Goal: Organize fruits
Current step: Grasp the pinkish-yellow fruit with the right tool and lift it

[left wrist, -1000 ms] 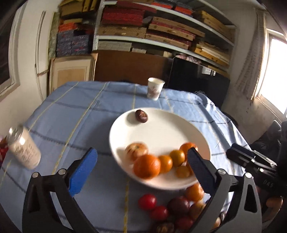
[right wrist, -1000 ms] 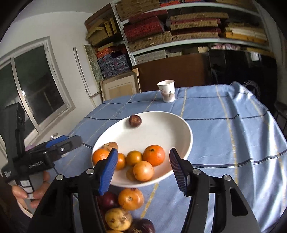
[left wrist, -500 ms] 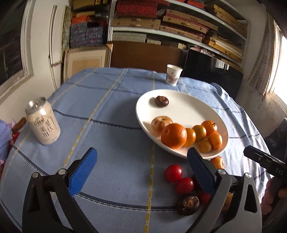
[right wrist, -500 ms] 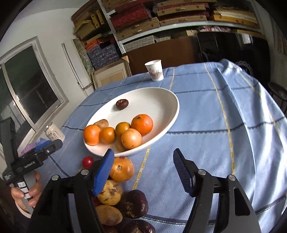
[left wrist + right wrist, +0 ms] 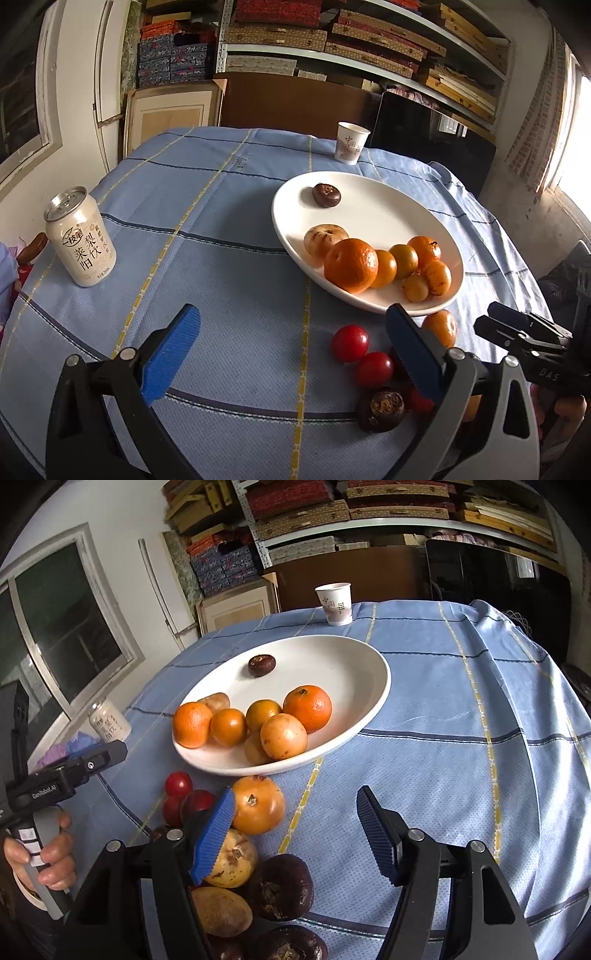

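A white plate [image 5: 373, 195] [image 5: 332, 657] on the blue checked cloth holds several orange fruits [image 5: 351, 264] [image 5: 308, 707] and one dark fruit [image 5: 326, 194] [image 5: 261, 664]. Loose fruit lies in front of it: red tomatoes [image 5: 349, 342] [image 5: 178, 783], a dark fruit [image 5: 382, 410], an orange one [image 5: 258, 805], a yellow one [image 5: 232, 860] and more dark ones [image 5: 280, 886]. My left gripper [image 5: 291, 314] is open over bare cloth, left of the tomatoes. My right gripper [image 5: 295, 794] is open too, its left finger [image 5: 214, 834] in front of the orange and yellow fruits, nothing between its pads.
A drink can [image 5: 81, 240] [image 5: 109, 722] stands at the table's left edge. A paper cup [image 5: 351, 142] [image 5: 335, 603] sits behind the plate. A hand [image 5: 44, 856] holds the left gripper's handle. Shelves of boxes fill the back wall.
Both grippers sank toward the table. The left view swung left, bringing the can fully in. The right gripper's jaws widened and now hang over the loose fruit.
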Demonstrator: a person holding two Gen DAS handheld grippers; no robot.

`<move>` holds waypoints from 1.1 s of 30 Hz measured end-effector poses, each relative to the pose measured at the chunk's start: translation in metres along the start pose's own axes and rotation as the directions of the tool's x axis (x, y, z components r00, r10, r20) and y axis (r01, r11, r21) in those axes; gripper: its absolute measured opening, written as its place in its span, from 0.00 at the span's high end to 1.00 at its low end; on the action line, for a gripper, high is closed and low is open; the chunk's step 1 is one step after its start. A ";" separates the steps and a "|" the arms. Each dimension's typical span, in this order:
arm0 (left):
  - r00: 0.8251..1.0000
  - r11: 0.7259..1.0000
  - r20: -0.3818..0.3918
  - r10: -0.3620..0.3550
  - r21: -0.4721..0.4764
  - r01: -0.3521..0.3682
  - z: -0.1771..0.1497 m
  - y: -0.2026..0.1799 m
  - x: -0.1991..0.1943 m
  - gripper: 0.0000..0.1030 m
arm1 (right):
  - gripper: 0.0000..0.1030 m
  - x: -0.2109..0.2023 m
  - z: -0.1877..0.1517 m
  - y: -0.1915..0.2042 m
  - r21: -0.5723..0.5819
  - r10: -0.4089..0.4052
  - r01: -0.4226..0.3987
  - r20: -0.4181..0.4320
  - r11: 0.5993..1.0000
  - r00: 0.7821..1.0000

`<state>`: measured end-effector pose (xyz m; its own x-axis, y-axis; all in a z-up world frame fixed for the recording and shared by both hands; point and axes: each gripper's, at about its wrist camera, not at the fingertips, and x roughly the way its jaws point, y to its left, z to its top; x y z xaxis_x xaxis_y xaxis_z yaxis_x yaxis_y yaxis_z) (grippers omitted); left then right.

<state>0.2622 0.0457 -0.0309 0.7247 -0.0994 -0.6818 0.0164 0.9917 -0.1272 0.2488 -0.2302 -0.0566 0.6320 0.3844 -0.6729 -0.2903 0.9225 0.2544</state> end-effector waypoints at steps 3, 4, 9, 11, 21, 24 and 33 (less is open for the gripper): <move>1.000 1.000 0.001 0.007 0.013 -0.007 -0.001 -0.002 -0.001 0.04 | 0.33 0.007 -0.003 0.003 0.001 0.015 -0.015 -0.022 1.000 1.000; 1.000 1.000 0.001 0.005 0.014 -0.005 -0.001 -0.002 -0.002 0.04 | 0.33 0.009 -0.004 0.004 0.003 0.026 -0.026 -0.031 1.000 0.999; 1.000 1.000 0.004 0.002 0.021 -0.002 -0.002 -0.004 -0.003 0.04 | 0.33 0.019 -0.006 0.014 -0.006 0.065 -0.065 -0.061 0.998 0.996; 0.999 0.999 0.016 0.035 0.033 -0.036 -0.002 -0.005 -0.004 0.04 | 0.34 0.024 -0.004 0.020 -0.024 0.039 -0.041 -0.066 0.999 0.997; 0.999 0.999 0.038 0.037 0.031 -0.038 0.001 -0.002 -0.011 0.04 | 0.53 0.049 0.003 0.024 0.059 0.025 -0.017 -0.131 0.998 0.991; 0.998 0.999 0.042 0.038 0.033 -0.040 0.001 -0.003 -0.013 0.04 | 0.54 0.055 0.005 0.025 0.075 0.020 -0.010 -0.139 0.997 0.990; 0.999 0.999 0.034 0.038 0.027 -0.039 0.001 -0.001 -0.013 0.04 | 0.57 0.053 0.005 0.020 0.106 0.037 -0.022 -0.145 0.994 0.989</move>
<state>0.2540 0.0458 -0.0211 0.7480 -0.0584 -0.6611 0.0061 0.9967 -0.0811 0.2805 -0.1908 -0.0836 0.5096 0.4092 -0.7569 -0.2263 0.9124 0.3410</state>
